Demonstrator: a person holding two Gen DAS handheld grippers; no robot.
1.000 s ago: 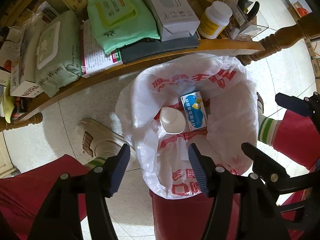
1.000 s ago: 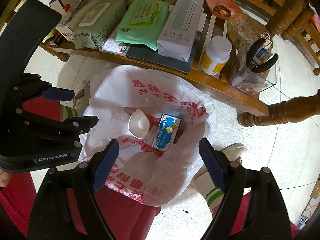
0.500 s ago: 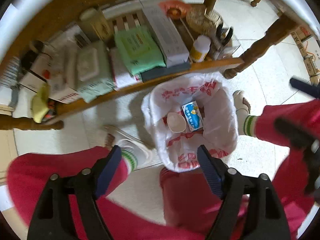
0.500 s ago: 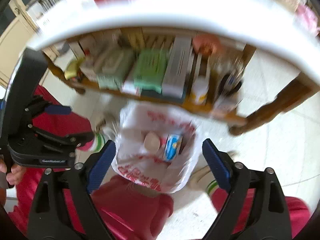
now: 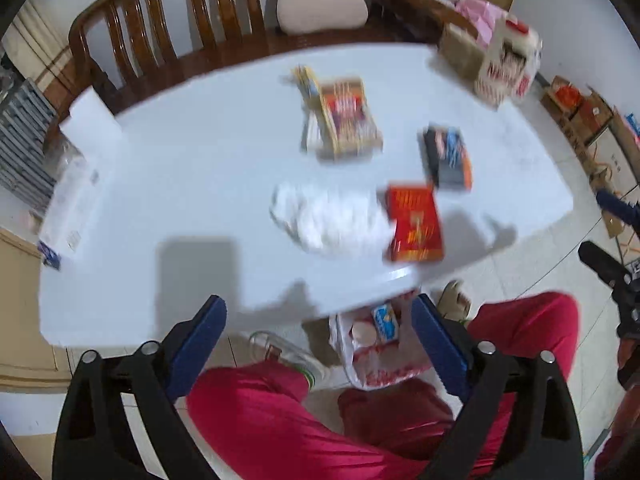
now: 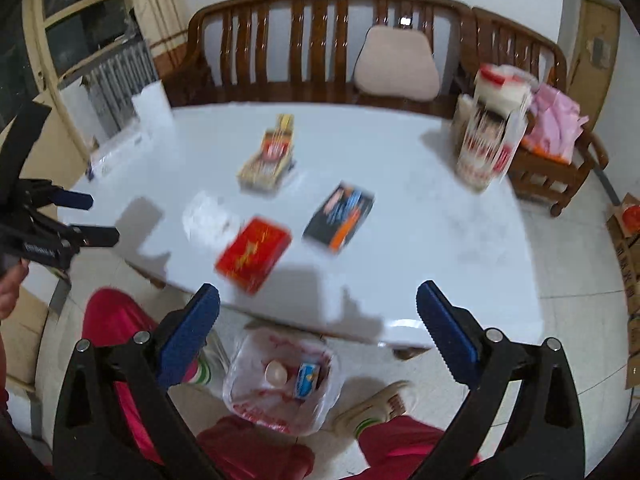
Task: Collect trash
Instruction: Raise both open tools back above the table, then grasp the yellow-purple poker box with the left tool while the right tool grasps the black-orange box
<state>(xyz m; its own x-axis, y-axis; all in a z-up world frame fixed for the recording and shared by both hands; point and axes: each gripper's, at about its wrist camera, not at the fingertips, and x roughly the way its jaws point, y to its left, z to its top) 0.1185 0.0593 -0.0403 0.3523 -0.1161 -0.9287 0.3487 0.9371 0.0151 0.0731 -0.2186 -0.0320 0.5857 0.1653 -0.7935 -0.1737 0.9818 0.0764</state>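
Blue-padded fingers of the left gripper stand spread wide with nothing between them, and the right gripper is spread just as wide and empty, both hovering above the near edge of the white worktop

Taking the red box as the landmark: it lies flat close to the worktop's near edge, and a crumpled white tissue wad touches its left side. Beyond the red box, a little to the right, lies a dark box with orange and blue print; farther back and to the left sits a yellow-and-red carton. Below the red box, on the floor between the person's red-trousered legs, stands the trash bag, open-mouthed, already holding a small blue box and a white cap-like piece

The tissue looks soft and nearly weightless, so it should crush under a pinch; gripping its bunched middle seems safest. The cardboard boxes appear light and stiff, probably empty, and are best taken across the short edges, where a flat pinch should not slip
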